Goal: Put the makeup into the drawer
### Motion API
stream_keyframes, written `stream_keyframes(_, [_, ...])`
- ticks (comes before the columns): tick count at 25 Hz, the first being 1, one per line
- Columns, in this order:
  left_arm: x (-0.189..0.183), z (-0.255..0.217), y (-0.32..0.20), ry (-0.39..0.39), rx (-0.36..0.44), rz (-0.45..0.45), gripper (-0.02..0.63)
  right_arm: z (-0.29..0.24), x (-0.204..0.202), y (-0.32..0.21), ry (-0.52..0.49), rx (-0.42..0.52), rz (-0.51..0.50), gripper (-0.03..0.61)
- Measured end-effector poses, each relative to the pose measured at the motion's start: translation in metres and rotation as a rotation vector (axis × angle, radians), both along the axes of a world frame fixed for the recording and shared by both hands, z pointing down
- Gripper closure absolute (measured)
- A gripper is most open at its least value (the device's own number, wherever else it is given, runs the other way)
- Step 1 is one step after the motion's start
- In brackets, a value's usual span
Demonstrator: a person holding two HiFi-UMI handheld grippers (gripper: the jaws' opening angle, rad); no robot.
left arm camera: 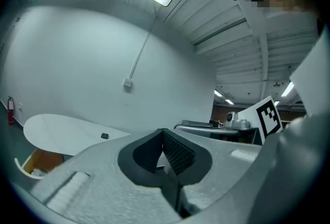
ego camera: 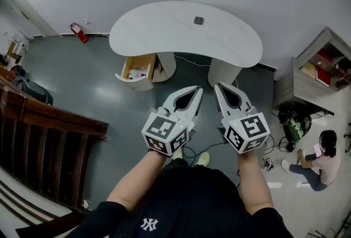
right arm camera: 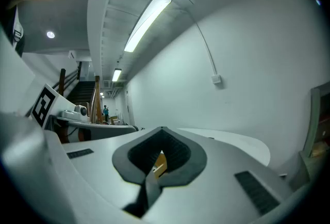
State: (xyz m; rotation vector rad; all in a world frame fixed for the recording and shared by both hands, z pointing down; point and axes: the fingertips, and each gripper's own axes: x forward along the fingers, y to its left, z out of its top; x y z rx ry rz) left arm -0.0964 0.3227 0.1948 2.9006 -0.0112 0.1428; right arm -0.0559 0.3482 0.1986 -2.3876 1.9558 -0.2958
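Observation:
A small dark makeup case (ego camera: pixel 198 20) lies on the white curved table (ego camera: pixel 164 28) at its far middle; the left gripper view shows the makeup case (left arm camera: pixel 104 136) as a dark speck on the table (left arm camera: pixel 56 132). Under the table's left end a wooden drawer (ego camera: pixel 136 69) stands pulled open, with small items inside; the drawer (left arm camera: pixel 36 163) is at the lower left of the left gripper view. My left gripper (ego camera: pixel 197 89) and right gripper (ego camera: pixel 218 86) are side by side, well short of the table, both shut and holding nothing. Close up, the left gripper (left arm camera: pixel 164 131) and right gripper (right arm camera: pixel 162 129) have their tips together.
A red fire extinguisher (ego camera: pixel 79 33) stands by the far wall. Wooden stair railing (ego camera: pixel 44 138) runs along the left. On the right are a grey shelf unit (ego camera: pixel 321 69), cables (ego camera: pixel 290 127) and a person seated on the floor (ego camera: pixel 321 160). A white pedestal (ego camera: pixel 224 71) supports the table.

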Motion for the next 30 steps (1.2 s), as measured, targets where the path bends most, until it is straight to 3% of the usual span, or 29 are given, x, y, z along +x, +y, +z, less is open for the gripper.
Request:
stream_keyframes(8, [-0.005,0.000,-0.021,0.005,0.004,0.001,0.603,-0.004,-0.001,-0.015,-0.049,0.042,0.003,0.563])
stream_keyframes(30, [-0.049,0.008,-0.129,0.004,0.015,-0.001,0.603,0.001,-0.035,-0.102,-0.039,0.029,0.084,0.563])
